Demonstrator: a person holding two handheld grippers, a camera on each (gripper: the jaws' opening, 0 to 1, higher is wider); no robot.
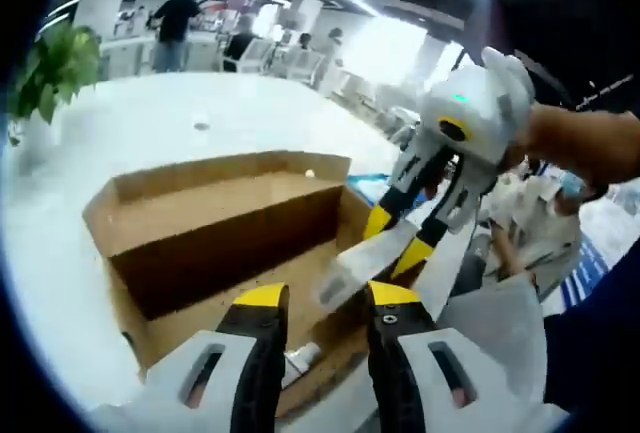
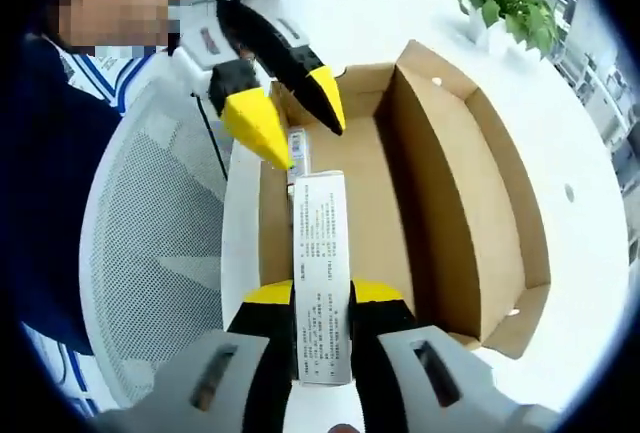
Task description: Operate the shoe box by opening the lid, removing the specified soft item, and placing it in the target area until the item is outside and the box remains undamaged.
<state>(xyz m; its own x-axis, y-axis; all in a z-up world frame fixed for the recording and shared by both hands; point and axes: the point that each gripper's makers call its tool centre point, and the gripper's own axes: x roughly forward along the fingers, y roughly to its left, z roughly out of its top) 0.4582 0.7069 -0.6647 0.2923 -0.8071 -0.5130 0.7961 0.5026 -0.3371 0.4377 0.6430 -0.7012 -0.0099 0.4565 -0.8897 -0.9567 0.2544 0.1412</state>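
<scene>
Gripping white tube (image 2: pixel 322 273) between right gripper (image 2: pixel 322 293) jaws (over shoe box (image 2: pixel 500 243))

The print on the white tube (image 2: pixel 322 273) is too small to read, and its lower end is hidden between the jaws. Distant people (image 1: pixel 175 23) are blurred. The box's (image 1: pixel 200 243) near corner is hidden behind the left gripper (image 1: pixel 325 303).

I am working in an open-plan office: white desk (image 1: pixel 150 123), mesh chair (image 2: pixel 160 253), potted plant (image 1: pixel 55 68), people standing (image 1: pixel 175 23) at distant workstations.
</scene>
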